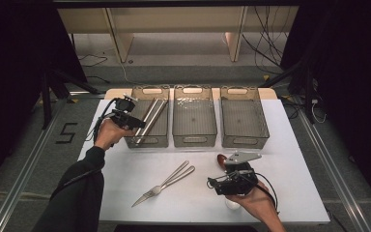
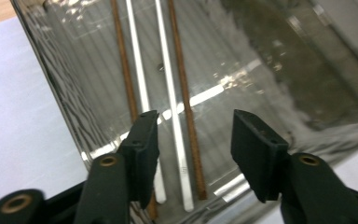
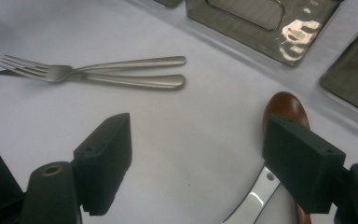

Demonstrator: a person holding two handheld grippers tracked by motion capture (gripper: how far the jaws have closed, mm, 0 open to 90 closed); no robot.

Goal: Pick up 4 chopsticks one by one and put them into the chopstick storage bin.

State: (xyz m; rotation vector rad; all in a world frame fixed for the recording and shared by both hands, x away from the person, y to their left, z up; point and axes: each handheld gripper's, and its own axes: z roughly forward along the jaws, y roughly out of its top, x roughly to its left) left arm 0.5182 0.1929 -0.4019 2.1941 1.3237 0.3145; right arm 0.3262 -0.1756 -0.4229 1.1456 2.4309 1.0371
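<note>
White table; chopsticks (image 2: 177, 116) in bin (image 2: 279, 70) beneath left tongs (image 2: 193, 135)

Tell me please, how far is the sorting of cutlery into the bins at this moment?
Done: four chopsticks lie in the left bin. In hand: nothing; the left gripper is open above them, with nothing between its jaws. The right gripper is open over the table. Left: two forks and a brown spoon lie on the table; the middle bin and right bin look empty.

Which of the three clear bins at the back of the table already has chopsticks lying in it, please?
The leftmost bin, below the left gripper: two pairs of chopsticks lie inside. The middle bin and right bin hold none.
</note>
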